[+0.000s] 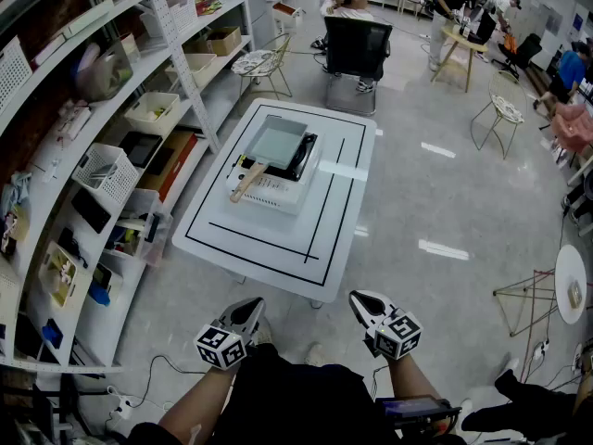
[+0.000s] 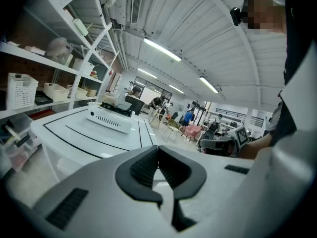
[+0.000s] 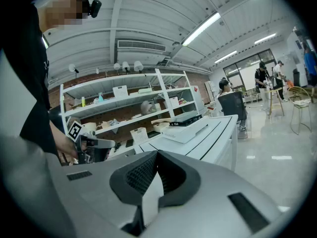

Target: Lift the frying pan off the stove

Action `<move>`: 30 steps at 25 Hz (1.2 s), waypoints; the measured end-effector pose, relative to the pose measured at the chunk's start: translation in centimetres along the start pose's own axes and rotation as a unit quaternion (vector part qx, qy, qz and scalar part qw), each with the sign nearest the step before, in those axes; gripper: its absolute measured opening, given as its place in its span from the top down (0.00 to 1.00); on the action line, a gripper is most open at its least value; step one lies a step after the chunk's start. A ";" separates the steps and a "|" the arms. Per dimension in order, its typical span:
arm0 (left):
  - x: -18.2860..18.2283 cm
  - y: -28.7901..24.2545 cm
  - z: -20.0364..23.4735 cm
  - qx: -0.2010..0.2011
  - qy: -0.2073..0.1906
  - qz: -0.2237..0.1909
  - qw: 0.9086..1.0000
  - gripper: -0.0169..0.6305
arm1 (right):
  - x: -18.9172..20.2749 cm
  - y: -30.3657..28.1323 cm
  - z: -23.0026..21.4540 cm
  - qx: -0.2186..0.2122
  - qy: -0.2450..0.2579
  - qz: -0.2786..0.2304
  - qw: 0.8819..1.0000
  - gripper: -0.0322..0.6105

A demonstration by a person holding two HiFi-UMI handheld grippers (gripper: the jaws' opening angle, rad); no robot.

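A square grey frying pan (image 1: 278, 144) with a wooden handle (image 1: 248, 182) sits on a white portable stove (image 1: 271, 191) on the white table (image 1: 278, 241). Both grippers hang low in front of my body, well short of the table's near edge. My left gripper (image 1: 248, 309) is shut with nothing between its pads, as the left gripper view (image 2: 158, 155) confirms. My right gripper (image 1: 363, 301) is also shut and empty (image 3: 157, 155). The stove (image 2: 110, 118) lies far ahead in the left gripper view, and the stove (image 3: 190, 127) shows off to the right in the right gripper view.
White shelving (image 1: 111, 170) with baskets and boxes runs along the left of the table. A black office chair (image 1: 357, 49) with a seated person stands behind the table. A wire chair (image 1: 500, 109) and a small round table (image 1: 570, 281) stand to the right.
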State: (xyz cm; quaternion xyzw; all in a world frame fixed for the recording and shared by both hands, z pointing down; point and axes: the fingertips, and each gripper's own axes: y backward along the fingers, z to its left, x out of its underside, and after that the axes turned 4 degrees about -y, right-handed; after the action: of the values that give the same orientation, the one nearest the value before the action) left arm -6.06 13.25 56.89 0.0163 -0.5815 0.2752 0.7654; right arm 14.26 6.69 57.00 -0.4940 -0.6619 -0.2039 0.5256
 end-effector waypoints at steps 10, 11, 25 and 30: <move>0.5 1.7 -1.0 -0.019 -0.004 0.001 1.000 0.96 | -0.6 -0.4 1.5 -0.022 0.002 -0.010 1.000 0.91; 0.5 1.7 -1.0 -0.020 -0.004 0.000 1.000 0.96 | -0.6 -0.5 1.7 -0.024 0.003 -0.010 1.000 0.91; 1.4 3.2 -1.3 -0.039 0.010 0.004 0.999 0.96 | -1.5 -1.5 1.5 -0.029 -0.006 -0.016 0.999 0.91; 1.0 3.7 0.1 -0.060 0.005 -0.001 0.998 0.96 | -2.6 -3.0 1.7 -0.036 0.000 -0.015 0.999 0.91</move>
State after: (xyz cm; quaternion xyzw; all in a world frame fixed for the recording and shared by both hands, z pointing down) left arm -7.67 16.73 56.70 -0.0306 -0.5930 0.2386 0.7685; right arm 10.75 5.61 54.83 -0.5025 -0.6618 -0.2353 0.5041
